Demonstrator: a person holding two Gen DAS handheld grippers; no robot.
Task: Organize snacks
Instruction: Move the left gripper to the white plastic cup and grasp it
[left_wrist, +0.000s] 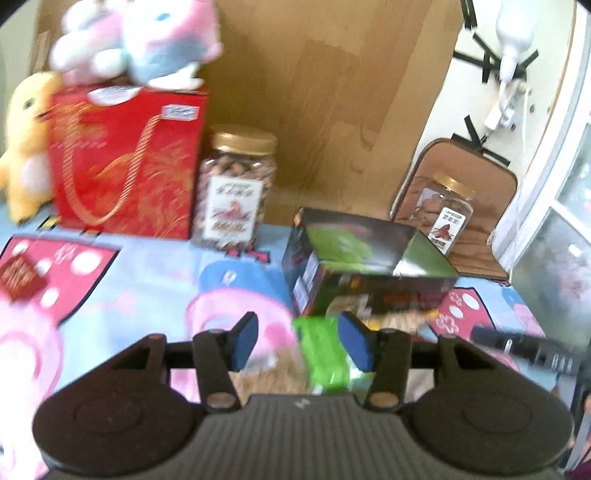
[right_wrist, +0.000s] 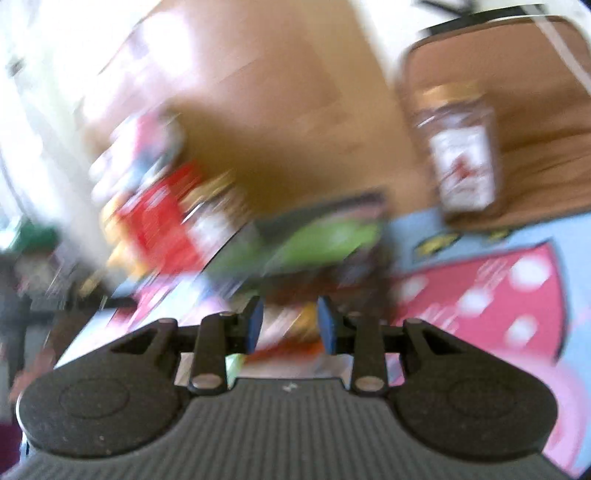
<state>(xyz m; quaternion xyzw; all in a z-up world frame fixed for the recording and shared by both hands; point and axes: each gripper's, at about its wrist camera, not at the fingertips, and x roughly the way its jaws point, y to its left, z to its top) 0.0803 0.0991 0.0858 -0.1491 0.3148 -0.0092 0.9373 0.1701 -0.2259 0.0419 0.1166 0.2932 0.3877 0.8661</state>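
On a desk (left_wrist: 147, 258) under a cartoon-print cloth, the left gripper (left_wrist: 301, 341) hangs with jaws released, a green snack packet (left_wrist: 325, 354) lying just below and between its blue pads without being pressed. Behind it sits a dark box with green artwork (left_wrist: 369, 254). A gold-lidded jar (left_wrist: 236, 192) stands beside a red gift box (left_wrist: 125, 162) (plush toys (left_wrist: 140, 40) perch on top). The right gripper (right_wrist: 290, 323) is clenched on a blurred orange-and-white packet (right_wrist: 291, 332); a 2nd jar (right_wrist: 461, 147) stands beyond it.
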